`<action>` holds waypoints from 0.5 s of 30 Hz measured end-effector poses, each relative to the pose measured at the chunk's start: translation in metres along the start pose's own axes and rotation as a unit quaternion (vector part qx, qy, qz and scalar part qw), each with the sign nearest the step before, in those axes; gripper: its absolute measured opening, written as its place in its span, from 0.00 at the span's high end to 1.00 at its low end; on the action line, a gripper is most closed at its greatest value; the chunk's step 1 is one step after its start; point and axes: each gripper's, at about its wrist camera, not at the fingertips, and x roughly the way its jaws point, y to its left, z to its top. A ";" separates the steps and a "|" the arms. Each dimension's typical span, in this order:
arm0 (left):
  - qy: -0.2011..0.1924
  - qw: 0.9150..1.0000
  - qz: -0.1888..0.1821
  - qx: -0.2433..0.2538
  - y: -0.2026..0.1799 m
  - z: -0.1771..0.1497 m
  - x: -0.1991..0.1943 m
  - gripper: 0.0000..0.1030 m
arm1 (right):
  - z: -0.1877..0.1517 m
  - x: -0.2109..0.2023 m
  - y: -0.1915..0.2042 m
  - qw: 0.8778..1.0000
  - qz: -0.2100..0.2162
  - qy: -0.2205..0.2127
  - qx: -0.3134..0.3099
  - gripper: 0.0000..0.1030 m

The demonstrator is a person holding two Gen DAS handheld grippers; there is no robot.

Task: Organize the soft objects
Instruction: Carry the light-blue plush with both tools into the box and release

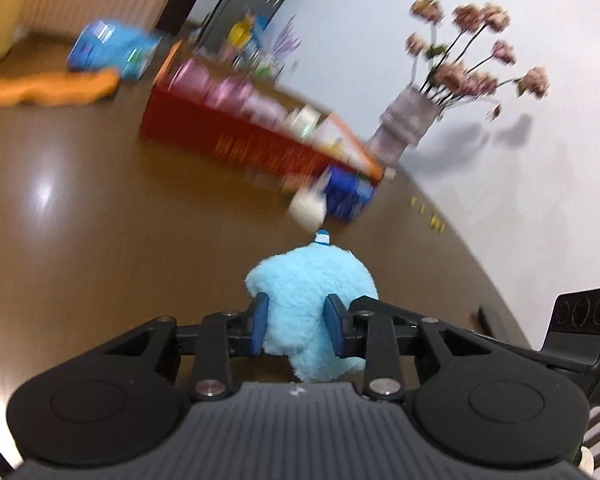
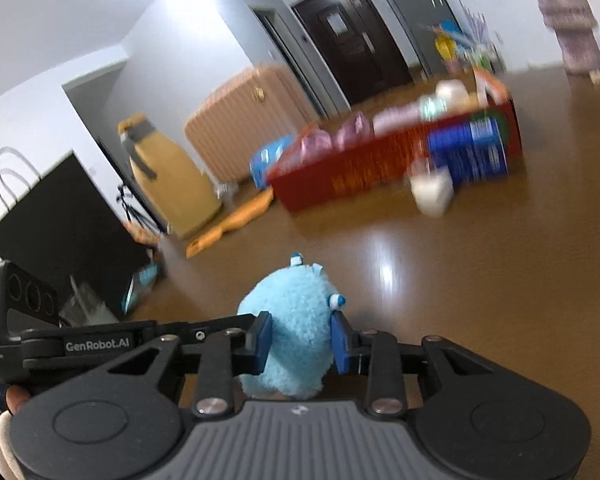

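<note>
A light blue plush toy (image 1: 310,292) is squeezed between the blue pads of my left gripper (image 1: 296,330), held above the brown table. The same kind of plush (image 2: 292,320) sits between the pads of my right gripper (image 2: 300,344); both grippers appear to hold one toy from opposite sides. A red box (image 1: 236,136) with pink and white soft objects stands further back; it also shows in the right wrist view (image 2: 360,168). A white soft object (image 1: 306,210) lies beside it on the table.
A blue carton (image 1: 346,196) stands at the red box's near end. A vase of pink flowers (image 1: 404,128) is by the wall. An orange soft strip (image 1: 48,88) and a blue pack (image 1: 108,48) lie far left. A black bag (image 2: 60,232) and a suitcase (image 2: 244,124) stand beyond.
</note>
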 end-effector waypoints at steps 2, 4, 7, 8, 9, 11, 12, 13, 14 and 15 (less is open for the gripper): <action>-0.022 1.000 -0.005 0.021 -0.010 0.033 0.010 0.70 | 0.034 0.005 0.000 1.000 0.000 -0.022 -0.012 0.71; -0.040 0.998 -0.005 0.038 -0.018 0.071 0.028 0.70 | 0.068 0.015 0.000 0.998 -0.006 -0.041 -0.035 0.71; -0.048 0.998 0.004 0.051 -0.022 0.120 0.061 0.71 | 0.123 0.043 -0.004 0.996 -0.028 -0.056 -0.066 0.71; -0.046 0.997 0.011 0.062 -0.020 0.136 0.077 0.71 | 0.142 0.056 -0.010 0.996 -0.033 -0.055 -0.063 0.70; -0.043 0.997 0.017 0.068 -0.018 0.148 0.089 0.71 | 0.157 0.068 -0.016 0.996 -0.036 -0.050 -0.059 0.70; -0.022 0.997 0.028 0.066 -0.008 0.169 0.116 0.71 | 0.185 0.096 -0.035 0.998 -0.038 -0.032 -0.039 0.70; -0.008 0.997 0.035 0.063 -0.003 0.176 0.130 0.71 | 0.194 0.110 -0.046 0.999 -0.036 -0.017 -0.024 0.70; 0.005 0.997 0.041 0.062 0.003 0.181 0.142 0.71 | 0.201 0.123 -0.057 0.999 -0.034 0.001 -0.009 0.70; 0.017 0.997 0.049 0.063 0.007 0.184 0.154 0.71 | 0.207 0.136 -0.067 0.999 -0.035 0.017 0.006 0.70; 0.024 0.996 0.057 0.068 0.012 0.184 0.162 0.70 | 0.209 0.147 -0.074 0.999 -0.035 0.031 0.014 0.71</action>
